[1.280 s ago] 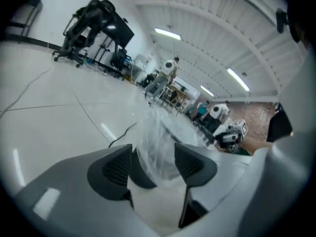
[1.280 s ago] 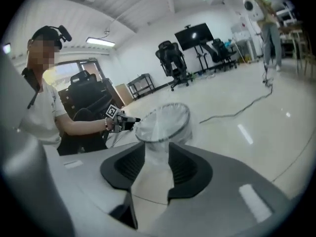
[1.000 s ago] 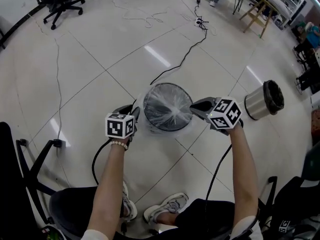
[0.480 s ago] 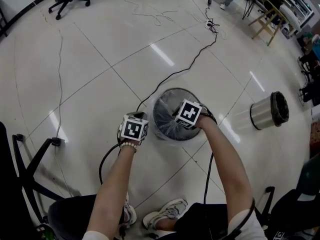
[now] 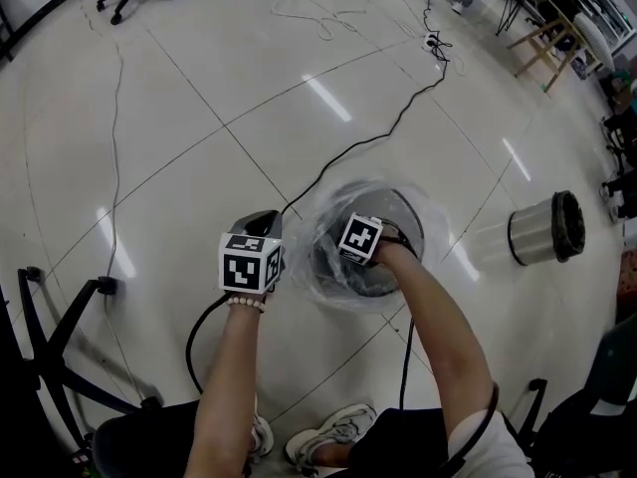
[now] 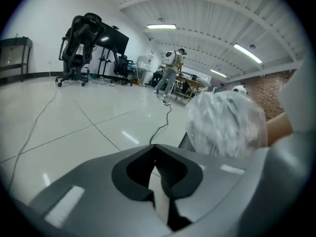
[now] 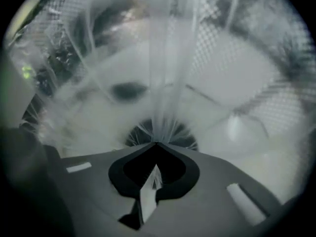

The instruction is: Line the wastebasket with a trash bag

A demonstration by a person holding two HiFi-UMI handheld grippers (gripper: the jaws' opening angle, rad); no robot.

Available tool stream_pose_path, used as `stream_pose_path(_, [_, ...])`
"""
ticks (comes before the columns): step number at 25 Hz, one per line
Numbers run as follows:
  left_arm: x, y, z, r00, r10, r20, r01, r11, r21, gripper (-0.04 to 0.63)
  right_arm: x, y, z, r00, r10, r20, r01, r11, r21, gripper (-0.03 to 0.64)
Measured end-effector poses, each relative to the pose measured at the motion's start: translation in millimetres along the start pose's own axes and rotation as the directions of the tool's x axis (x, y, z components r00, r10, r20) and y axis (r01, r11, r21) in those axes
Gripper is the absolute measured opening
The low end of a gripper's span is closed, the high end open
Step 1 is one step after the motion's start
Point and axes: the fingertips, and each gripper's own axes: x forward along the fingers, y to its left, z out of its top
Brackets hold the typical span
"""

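A black mesh wastebasket (image 5: 402, 217) stands on the floor with a clear trash bag (image 5: 320, 205) draped over its rim and spilling round it. My right gripper (image 7: 158, 143) points straight down inside the basket, only its marker cube (image 5: 360, 238) showing from above. Its jaws are shut, the tips pressed against the bag's gathered bottom, and pleats of film stretch up past the mesh wall (image 7: 217, 28). My left gripper (image 5: 265, 217) (image 6: 155, 146) hovers just left of the basket, shut with nothing between its jaws. The bag (image 6: 224, 122) bulges to its right.
A second, silver bin (image 5: 542, 229) lies on its side to the right. A black cable (image 5: 378, 132) runs from the basket to a power strip (image 5: 435, 41). A chair base (image 5: 60, 366) is at the near left, and my shoes (image 5: 333, 434) are below. A person (image 6: 170, 73) stands far off.
My right gripper swung from the basket's right rim over the opening and down inside, sinking the film that was stretched across the top. The left gripper stayed beside the left rim.
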Motion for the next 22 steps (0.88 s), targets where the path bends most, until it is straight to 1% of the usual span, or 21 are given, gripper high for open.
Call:
stream_pose_path(1, [-7,0,11,0.999,-0.016,0.031,0.016,1.000,-0.018,0.012,3,0,0,1.000,0.002,-0.003,-0.002,1.000,-0.001,0.000])
stream_pose_path(2, [-16,-4,25,0.995,-0.059,0.074,0.062,0.997,-0.036,0.012,4,-1,1,1.000,0.003,-0.002,-0.003,1.000,0.001,0.000])
stream_pose_path(3, [-26,-14,42,0.984,-0.126,0.122,0.132,0.990,-0.042,0.012,3,-3,1,1.000,0.005,0.001,-0.005,1.000,0.004,0.000])
stream_pose_path(4, [-38,-28,60,0.964,-0.206,0.168,0.214,0.977,-0.028,0.039,3,-5,2,1.000,0.007,0.002,-0.008,1.000,0.006,0.000])
stream_pose_path(5, [-49,-46,77,0.936,-0.287,0.201,0.293,0.956,0.004,0.095,4,-6,2,1.000,0.013,0.001,-0.013,1.000,0.008,0.000])
stream_pose_path(6, [-59,-66,89,0.908,-0.359,0.215,0.357,0.933,0.052,0.100,6,-5,3,1.000,0.021,0.004,-0.021,1.000,0.011,0.000])
stream_pose_path(7, [-62,-85,96,0.889,-0.409,0.203,0.394,0.912,0.112,0.132,8,-4,5,0.999,0.031,0.012,-0.032,0.999,0.014,0.000])
stream_pose_path(8, [-59,-98,98,0.888,-0.428,0.170,0.400,0.900,0.176,0.196,9,-4,7,0.999,0.038,0.018,-0.038,0.999,0.019,0.000])
stream_pose_path(9, [-49,-106,95,0.900,-0.416,0.130,0.381,0.895,0.231,0.263,10,-5,6,0.999,0.039,0.015,-0.040,0.999,0.027,0.000])
stream_pose_path(10, [-34,-106,92,0.916,-0.389,0.098,0.354,0.899,0.258,0.274,11,-5,6,0.999,0.042,0.012,-0.042,0.999,0.028,0.000])
stream_pose_path(11, [-18,-102,88,0.928,-0.365,0.077,0.337,0.909,0.245,0.263,13,-2,10,0.998,0.052,0.027,-0.052,0.999,0.016,0.001])
stream_pose_path(12, [-3,-96,85,0.935,-0.349,0.060,0.331,0.922,0.202,0.204,15,2,16,0.996,0.067,0.052,-0.067,0.998,-0.006,0.000])
stream_pose_path(13, [11,-89,81,0.941,-0.336,0.037,0.327,0.932,0.159,0.037,17,5,19,0.994,0.082,0.069,-0.080,0.996,-0.028,0.000])
stream_pose_path(14, [24,-82,75,0.947,-0.322,0.007,0.318,0.939,0.133,0.012,20,7,20,0.993,0.092,0.072,-0.088,0.995,-0.047,0.000])
stream_pose_path(17, [54,-63,57,0.962,-0.262,-0.074,0.269,0.956,0.120,0.012,28,8,13,0.995,0.096,0.026,-0.093,0.991,-0.092,0.000])
stream_pose_path(18, [62,-55,51,0.968,-0.233,-0.090,0.243,0.963,0.119,0.012,31,10,13,0.995,0.102,0.019,-0.099,0.989,-0.109,0.000])
stream_pose_path(19, [69,-48,45,0.972,-0.207,-0.107,0.219,0.968,0.119,0.012,34,17,18,0.992,0.121,0.034,-0.115,0.984,-0.135,0.001])
stream_pose_path(20, [76,-43,38,0.973,-0.190,-0.128,0.206,0.971,0.123,0.012,37,25,23,0.988,0.149,0.052,-0.139,0.977,-0.162,0.000])
stream_pose_path(22, [89,-43,23,0.966,-0.188,-0.178,0.214,0.966,0.143,0.012,42,38,21,0.979,0.201,0.044,-0.189,0.962,-0.196,0.000])
